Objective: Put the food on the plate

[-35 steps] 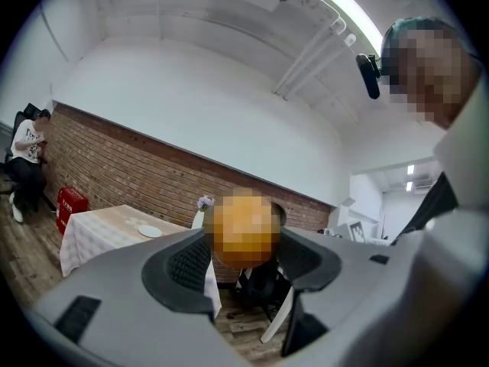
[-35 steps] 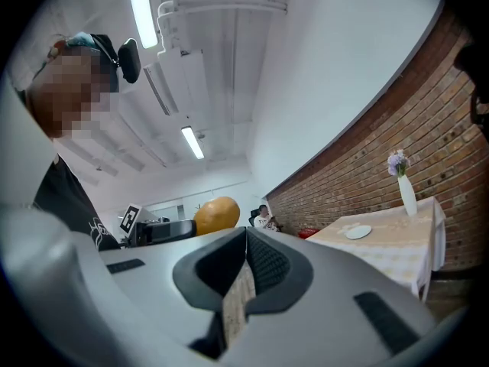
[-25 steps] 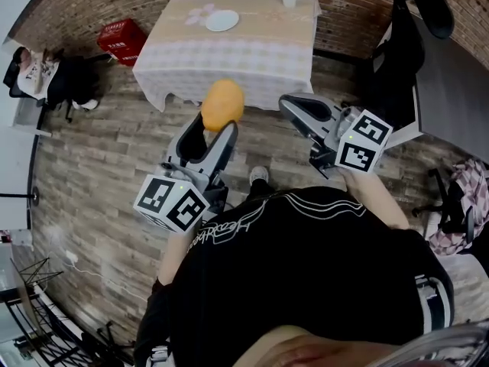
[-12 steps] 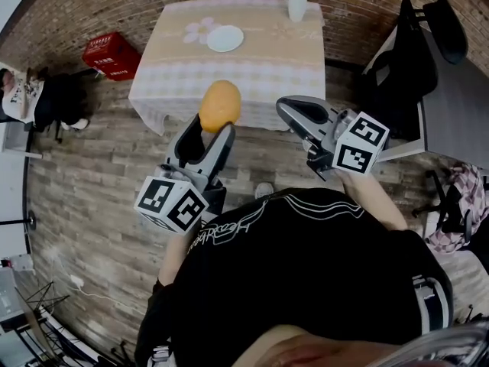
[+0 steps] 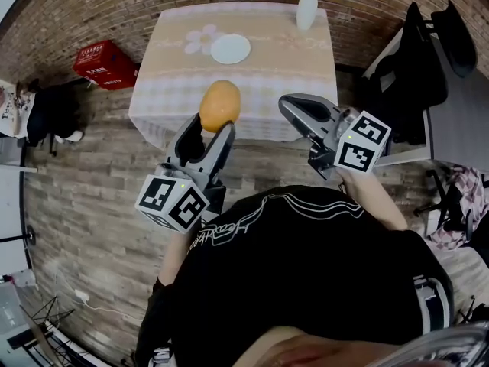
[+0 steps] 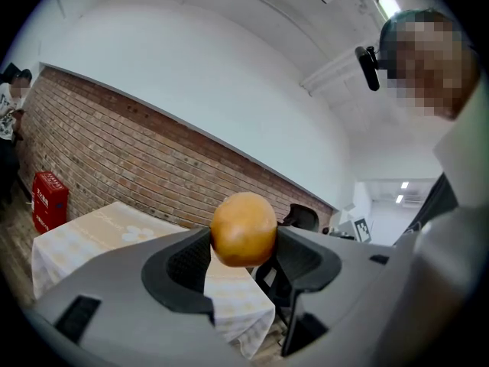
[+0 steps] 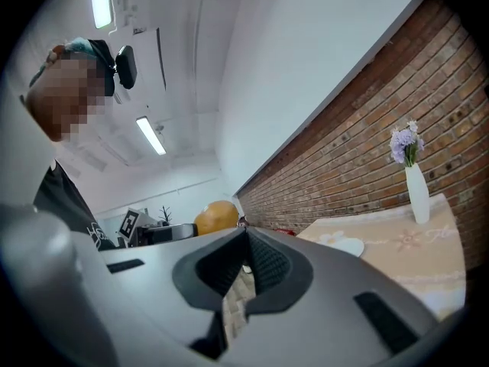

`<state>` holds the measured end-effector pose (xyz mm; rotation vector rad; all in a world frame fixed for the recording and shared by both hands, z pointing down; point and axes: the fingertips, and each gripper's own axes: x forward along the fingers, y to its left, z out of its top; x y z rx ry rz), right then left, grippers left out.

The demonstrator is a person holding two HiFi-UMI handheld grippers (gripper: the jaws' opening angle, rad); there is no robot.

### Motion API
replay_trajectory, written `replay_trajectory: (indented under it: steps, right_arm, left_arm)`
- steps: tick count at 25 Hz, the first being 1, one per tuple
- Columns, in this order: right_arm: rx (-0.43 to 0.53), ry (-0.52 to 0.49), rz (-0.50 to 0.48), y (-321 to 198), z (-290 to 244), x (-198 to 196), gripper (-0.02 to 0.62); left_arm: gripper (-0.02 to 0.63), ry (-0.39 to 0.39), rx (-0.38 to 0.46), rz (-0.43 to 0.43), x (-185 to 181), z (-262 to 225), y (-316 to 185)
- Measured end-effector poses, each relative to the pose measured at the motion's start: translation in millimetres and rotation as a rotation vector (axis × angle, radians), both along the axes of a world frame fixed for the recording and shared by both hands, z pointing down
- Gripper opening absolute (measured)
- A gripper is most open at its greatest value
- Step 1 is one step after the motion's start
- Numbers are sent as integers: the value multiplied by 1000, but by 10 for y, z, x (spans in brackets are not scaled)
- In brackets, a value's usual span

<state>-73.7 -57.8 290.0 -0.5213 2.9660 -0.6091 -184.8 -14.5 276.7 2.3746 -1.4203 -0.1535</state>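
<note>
1. The left gripper (image 5: 215, 125) clamps the round orange food (image 5: 220, 104) in mid-air, short of the table's (image 5: 298, 67) near edge; the right gripper (image 5: 296, 107) is pinched closed, empty.
2. Risk: the smooth food may slip out before reaching the plate (image 5: 230, 49) near the far edge.

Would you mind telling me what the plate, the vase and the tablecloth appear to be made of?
Plate: probably glazed ceramic, plain white and smooth. Vase: likely ceramic too, white and opaque, though too small to be sure. Tablecloth: woven fabric, matte, hanging in soft folds at its corners.
</note>
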Motion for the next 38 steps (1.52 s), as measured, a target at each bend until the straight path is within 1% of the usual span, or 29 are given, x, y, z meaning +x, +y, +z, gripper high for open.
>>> replay_trajectory:
  steps: [5,12,22,31,38]
  right_arm:
    - [-20,16,3,-124,129,-77,-3]
    - [-34,11,-4,-430,225,-149,-3]
    - [-87,12,-8,-1259,391,-323,-3]
    - [-123,19,-1,-1956,560,-402,-3]
    - [-146,23,8,-2379,729,-396,-3]
  left_arm:
    - [265,4,-14,3,-85,105,-167]
    - [265,-2,-40,2,-117,251,-474]
    - [265,-10,-96,-15,-322,420,-1310]
    - [265,-8,-148,-15,-413,656,-2072]
    - [265,-40,-176,-20,-439,859,-2570]
